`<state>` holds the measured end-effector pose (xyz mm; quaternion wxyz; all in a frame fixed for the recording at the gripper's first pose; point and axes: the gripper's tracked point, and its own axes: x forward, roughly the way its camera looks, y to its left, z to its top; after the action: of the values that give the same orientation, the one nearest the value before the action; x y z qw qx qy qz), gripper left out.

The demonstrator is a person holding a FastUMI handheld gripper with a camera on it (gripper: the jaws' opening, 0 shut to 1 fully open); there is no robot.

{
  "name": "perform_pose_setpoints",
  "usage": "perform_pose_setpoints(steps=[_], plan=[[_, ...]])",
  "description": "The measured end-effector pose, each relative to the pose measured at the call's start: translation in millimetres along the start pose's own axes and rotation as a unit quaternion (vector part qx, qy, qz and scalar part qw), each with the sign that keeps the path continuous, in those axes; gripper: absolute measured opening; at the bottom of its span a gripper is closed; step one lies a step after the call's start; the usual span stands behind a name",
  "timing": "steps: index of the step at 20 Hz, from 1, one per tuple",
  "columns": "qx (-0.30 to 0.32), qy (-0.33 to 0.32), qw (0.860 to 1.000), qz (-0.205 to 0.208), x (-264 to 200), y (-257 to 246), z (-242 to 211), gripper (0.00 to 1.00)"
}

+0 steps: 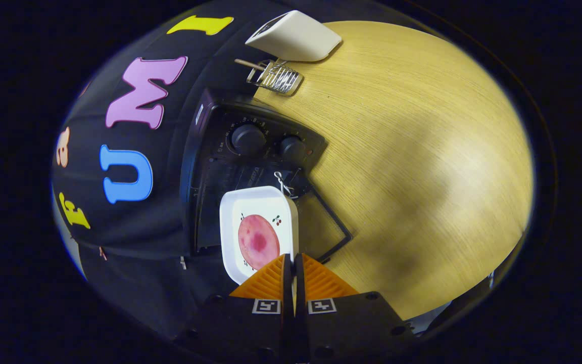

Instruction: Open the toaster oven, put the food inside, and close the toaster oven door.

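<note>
A black toaster oven point(220, 151) with two round knobs point(248, 138) stands on the wooden table against the booth wall. Its glass door point(327, 226) hangs open, with a small metal hook point(284, 184) at its edge. A white square plate point(250, 196) carries a round pink slice of food point(258, 241). The plate hangs in front of the oven's opening, just ahead of the fingers. My gripper point(292, 258) is shut on the plate's near rim, both fingers pressing it. The oven's inside is dark and mostly hidden behind the plate.
A small wire rack point(276, 77) and a white wedge-shaped object point(296, 36) lie on the table beyond the oven. The light wooden tabletop point(412, 167) spreads out past the open door.
</note>
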<state>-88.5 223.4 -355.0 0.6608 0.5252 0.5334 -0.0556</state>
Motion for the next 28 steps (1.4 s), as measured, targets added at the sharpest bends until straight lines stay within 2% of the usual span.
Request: perform_pose_setpoints(steps=[3,6,11,14,18,21,24,25,27,28], plan=[[0.085,-0.057,0.995,-0.001,27.2,17.4,0.5,0.05],[0.105,-0.08,0.991,-0.025,49.9,27.3,-11.1,0.05],[0.186,-0.114,0.975,-0.03,86.0,56.5,-17.2,0.05],[0.205,-0.129,0.969,-0.044,99.5,59.9,-16.3,0.05],[0.211,-0.132,0.968,-0.043,110.7,63.9,-17.0,0.06],[0.217,-0.135,0.966,-0.038,112.5,64.5,-18.0,0.08],[0.235,-0.129,0.963,-0.016,113.2,69.9,-16.6,0.11],[0.235,-0.127,0.963,-0.012,112.5,70.6,-16.7,0.23],[0.234,-0.12,0.965,-0.004,109.6,73.0,-17.2,0.4],[0.234,-0.115,0.965,0.0,106.8,74.6,-19.1,0.43]])
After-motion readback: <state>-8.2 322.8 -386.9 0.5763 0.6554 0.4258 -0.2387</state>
